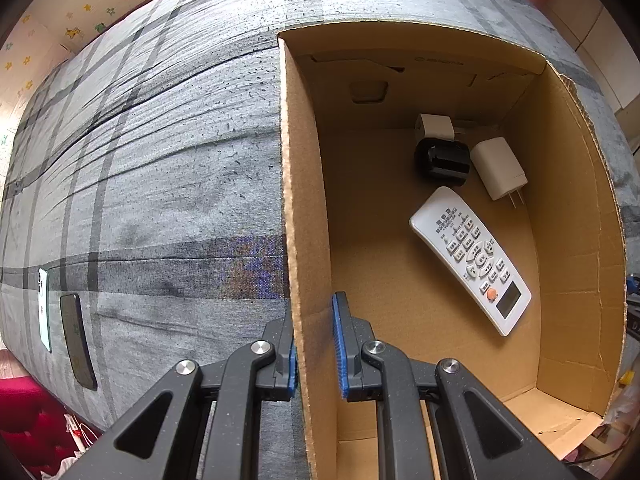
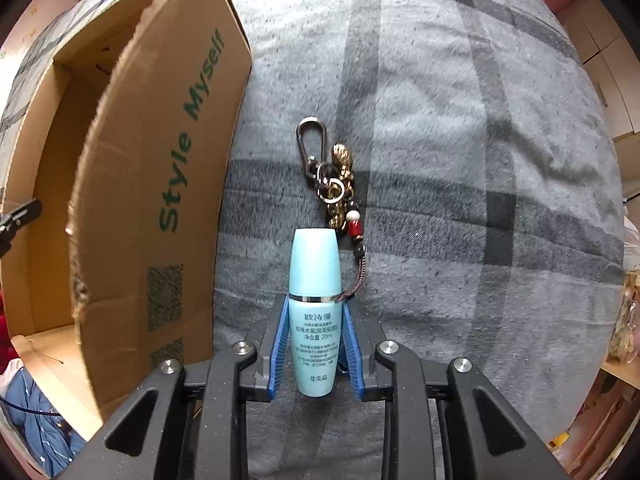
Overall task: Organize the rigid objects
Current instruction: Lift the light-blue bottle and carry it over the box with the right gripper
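Cardboard box (image 1: 308, 184): 1 remote (image 1: 470, 258), 2 chargers (image 1: 498, 168); 1 bottle (image 2: 315, 312).

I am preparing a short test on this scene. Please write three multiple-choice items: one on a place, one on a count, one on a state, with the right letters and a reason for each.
1. Where does the keychain lie?
A. inside the cardboard box
B. on the grey plaid cover, just beyond the bottle
C. on the remote control

2. How many white chargers are in the cardboard box?
A. none
B. two
C. four

3. What is the state of the right gripper?
A. shut on the blue bottle
B. wide open, with nothing between its jaws
C. shut on the keychain

Answers:
1 B: the right wrist view shows it on the plaid cover past the tip of the blue bottle.
2 B: one white charger and another lie near the black object and the remote control.
3 A: the blue pads press both sides of the bottle.
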The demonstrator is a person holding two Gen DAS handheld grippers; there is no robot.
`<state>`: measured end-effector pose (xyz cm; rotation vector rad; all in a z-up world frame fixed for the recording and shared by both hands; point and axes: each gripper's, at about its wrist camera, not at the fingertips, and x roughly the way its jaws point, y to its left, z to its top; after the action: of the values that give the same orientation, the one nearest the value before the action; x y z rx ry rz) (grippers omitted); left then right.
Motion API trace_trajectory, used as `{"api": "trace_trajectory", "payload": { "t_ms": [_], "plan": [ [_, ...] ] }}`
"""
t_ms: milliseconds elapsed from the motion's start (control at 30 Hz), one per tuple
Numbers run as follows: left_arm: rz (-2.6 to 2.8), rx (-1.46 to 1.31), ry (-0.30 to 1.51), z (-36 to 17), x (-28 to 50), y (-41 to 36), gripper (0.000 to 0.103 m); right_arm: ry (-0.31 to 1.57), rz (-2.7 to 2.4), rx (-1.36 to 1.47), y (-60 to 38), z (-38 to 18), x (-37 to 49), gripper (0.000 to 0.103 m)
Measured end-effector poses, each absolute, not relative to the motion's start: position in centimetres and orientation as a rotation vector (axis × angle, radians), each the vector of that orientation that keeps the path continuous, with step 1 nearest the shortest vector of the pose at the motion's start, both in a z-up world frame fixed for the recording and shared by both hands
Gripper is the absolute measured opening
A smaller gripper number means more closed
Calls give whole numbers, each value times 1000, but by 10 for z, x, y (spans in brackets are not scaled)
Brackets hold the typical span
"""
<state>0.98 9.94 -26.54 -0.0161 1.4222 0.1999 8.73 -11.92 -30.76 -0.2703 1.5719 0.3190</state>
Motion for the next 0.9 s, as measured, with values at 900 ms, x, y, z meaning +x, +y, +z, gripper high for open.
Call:
{"api": "trace_trajectory", "payload": {
  "t_ms": [900],
  "plan": [
    [200, -14, 1423, -265, 11, 98, 15, 1411, 374, -268, -109, -228, 104, 27]
  ]
}}
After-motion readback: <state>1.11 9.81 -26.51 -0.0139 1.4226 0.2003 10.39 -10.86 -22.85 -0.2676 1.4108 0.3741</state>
